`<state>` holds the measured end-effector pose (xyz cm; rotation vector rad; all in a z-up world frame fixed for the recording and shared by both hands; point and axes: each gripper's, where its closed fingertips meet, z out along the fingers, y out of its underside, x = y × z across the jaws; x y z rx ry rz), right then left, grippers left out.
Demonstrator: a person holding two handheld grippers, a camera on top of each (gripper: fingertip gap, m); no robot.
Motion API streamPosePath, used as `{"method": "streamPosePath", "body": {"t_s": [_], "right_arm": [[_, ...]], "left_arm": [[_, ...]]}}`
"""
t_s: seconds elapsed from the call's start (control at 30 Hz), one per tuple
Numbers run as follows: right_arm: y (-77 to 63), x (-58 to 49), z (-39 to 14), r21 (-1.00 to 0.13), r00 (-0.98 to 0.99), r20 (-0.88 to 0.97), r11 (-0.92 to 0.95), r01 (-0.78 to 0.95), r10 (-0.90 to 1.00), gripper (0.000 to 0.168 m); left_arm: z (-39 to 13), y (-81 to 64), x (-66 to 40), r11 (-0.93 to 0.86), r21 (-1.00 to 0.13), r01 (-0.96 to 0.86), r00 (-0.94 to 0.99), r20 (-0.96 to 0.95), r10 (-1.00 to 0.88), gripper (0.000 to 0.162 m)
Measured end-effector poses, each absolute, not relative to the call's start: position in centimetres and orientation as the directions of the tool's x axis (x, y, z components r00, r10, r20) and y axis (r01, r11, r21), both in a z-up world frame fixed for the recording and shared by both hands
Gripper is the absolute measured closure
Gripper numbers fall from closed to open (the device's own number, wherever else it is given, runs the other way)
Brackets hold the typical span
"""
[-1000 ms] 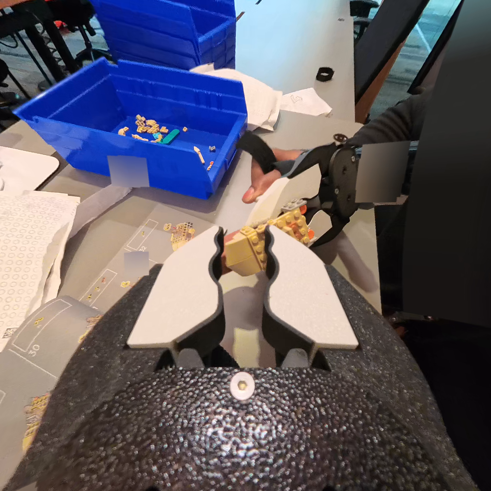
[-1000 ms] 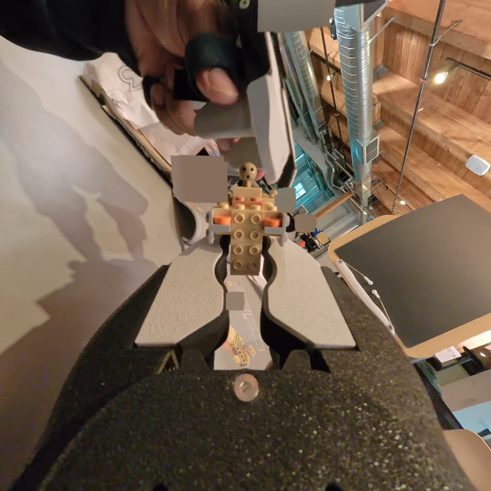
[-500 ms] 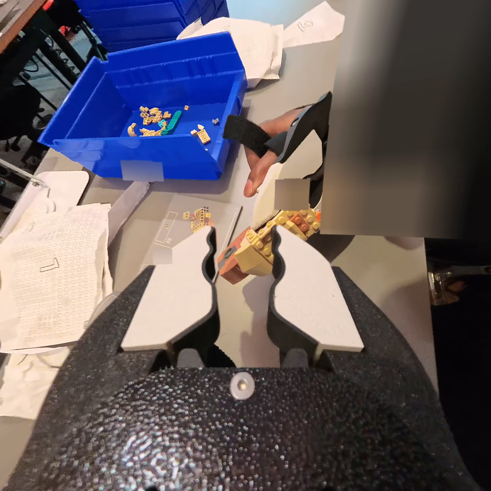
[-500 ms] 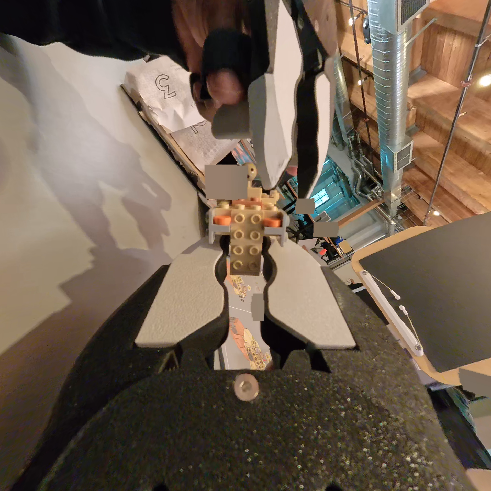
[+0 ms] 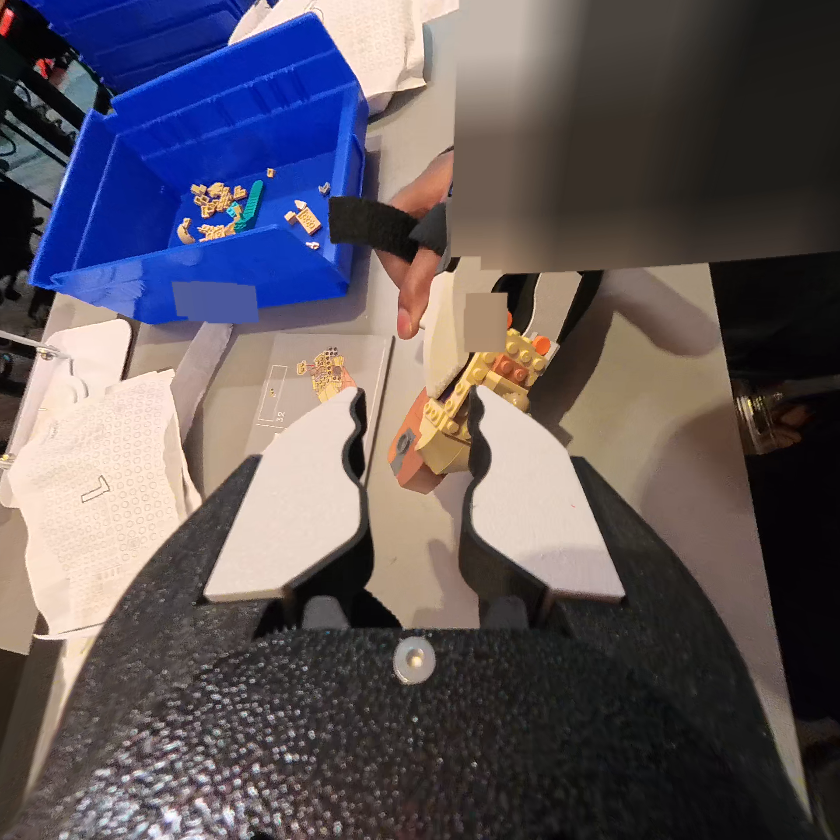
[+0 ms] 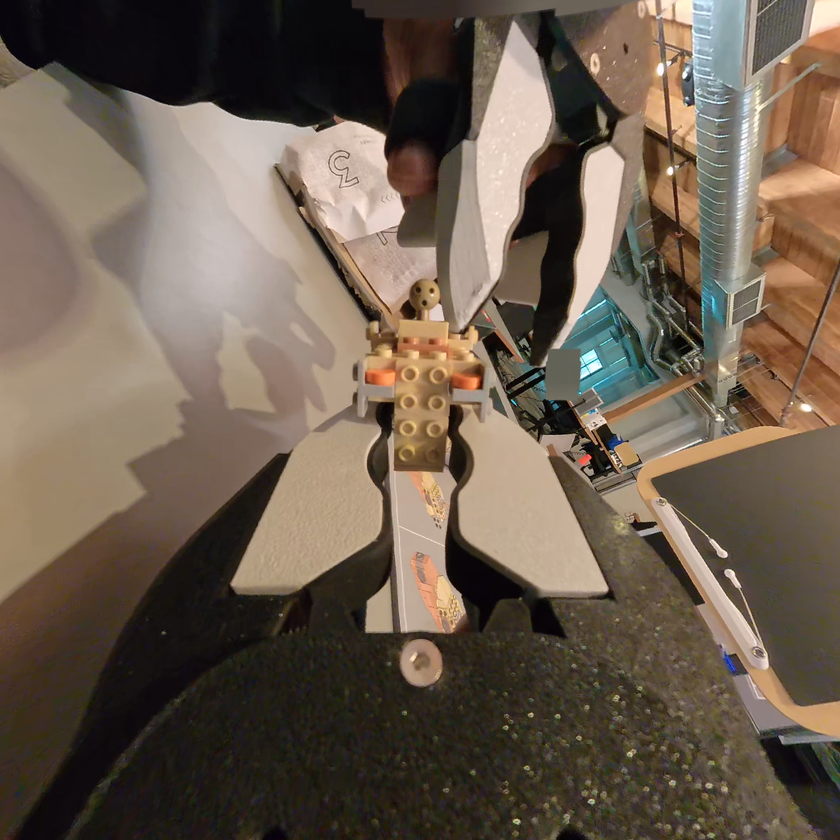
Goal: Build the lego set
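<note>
A tan and orange-brown lego model point(image 6: 420, 409) is clamped by its studded tan bar in my right gripper point(image 6: 420, 422), which holds it in the air. In the left wrist view the model point(image 5: 436, 436) hangs above the grey table, with the right gripper point(image 5: 495, 368) shut on its far end. My left gripper point(image 5: 416, 409) is open. Its right finger is next to the model's tan nose and its left finger is well apart from it. In the right wrist view the left gripper point(image 6: 500, 338) shows above the model with its jaws apart.
A blue bin point(image 5: 136, 272) with several loose tan and teal pieces point(image 5: 218, 209) stands at the back left. An open instruction booklet point(image 5: 318, 363) lies under the grippers. Numbered white paper bags point(image 5: 100, 477) lie at the left. The table's edge runs along the right. The tips of both grippers are at nearly the same place.
My left gripper was shut on the model's tan nose; it has opened and let go. The right gripper keeps hold of the model.
</note>
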<state>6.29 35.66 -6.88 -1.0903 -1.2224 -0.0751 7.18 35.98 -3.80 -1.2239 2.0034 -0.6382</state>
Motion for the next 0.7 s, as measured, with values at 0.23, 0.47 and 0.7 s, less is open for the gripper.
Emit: {"method": "streamPosePath", "body": {"t_s": [0.23, 0.47, 0.7], "right_arm": [[35.36, 6.07, -6.91, -0.637, 0.395, 0.768, 0.531, 0.56, 0.504, 0.146], [35.46, 6.2, -7.17, -0.633, 0.388, 0.769, 0.522, 0.572, 0.508, 0.146], [35.42, 6.32, -7.12, -0.627, 0.386, 0.774, 0.52, 0.58, 0.502, 0.147]], "left_arm": [[-3.66, 35.56, 7.1, 0.508, -0.679, -0.53, -0.356, -0.366, -0.86, 0.122], [-4.04, 35.35, 7.18, 0.505, -0.685, -0.525, -0.381, -0.342, -0.859, 0.129], [-4.07, 35.14, 7.32, 0.497, -0.7, -0.513, -0.393, -0.324, -0.861, 0.132]]}}
